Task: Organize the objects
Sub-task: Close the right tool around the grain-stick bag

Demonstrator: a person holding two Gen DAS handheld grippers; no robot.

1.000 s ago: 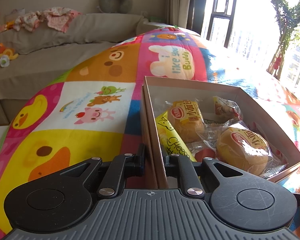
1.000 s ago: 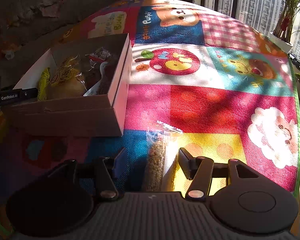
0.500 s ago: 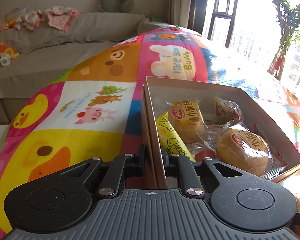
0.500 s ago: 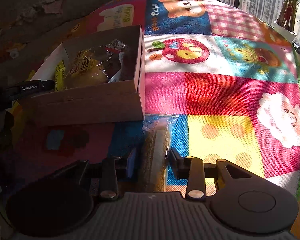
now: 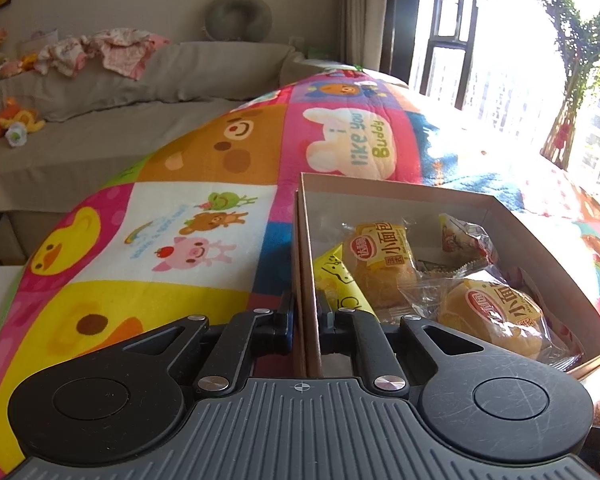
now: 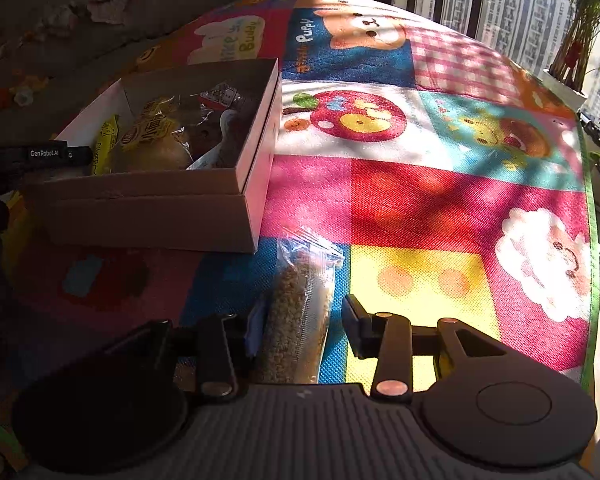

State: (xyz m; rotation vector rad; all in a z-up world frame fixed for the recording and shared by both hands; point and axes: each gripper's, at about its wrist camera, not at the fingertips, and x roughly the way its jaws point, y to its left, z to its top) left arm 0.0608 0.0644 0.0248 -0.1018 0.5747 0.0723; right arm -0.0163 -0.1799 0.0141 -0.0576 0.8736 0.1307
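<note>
An open cardboard box (image 5: pixel 400 190) lies on the cartoon play mat (image 5: pixel 160 240). It holds two wrapped buns (image 5: pixel 380 260) (image 5: pixel 496 312), a yellow cheese packet (image 5: pixel 336 280) and a small foil packet (image 5: pixel 464 236). My left gripper (image 5: pixel 306 320) is shut on the box's near left wall, one finger inside and one outside. In the right wrist view the box (image 6: pixel 152 216) sits to the upper left. A clear-wrapped grain bar (image 6: pixel 300 280) lies on the mat just in front of it. My right gripper (image 6: pixel 303 314) straddles the bar; its jaws are opening, and the right finger stands off the wrapper.
A grey sofa (image 5: pixel 100 92) with clothes and toys runs behind the mat. Tall windows and a potted plant (image 5: pixel 572 80) stand to the right. The mat's green edge (image 6: pixel 592 240) lies far right; open mat stretches right of the box.
The right gripper narrowed around the grain bar, then widened again, and shifted slightly so the box looks nearer. The left gripper kept its hold on the box wall.
</note>
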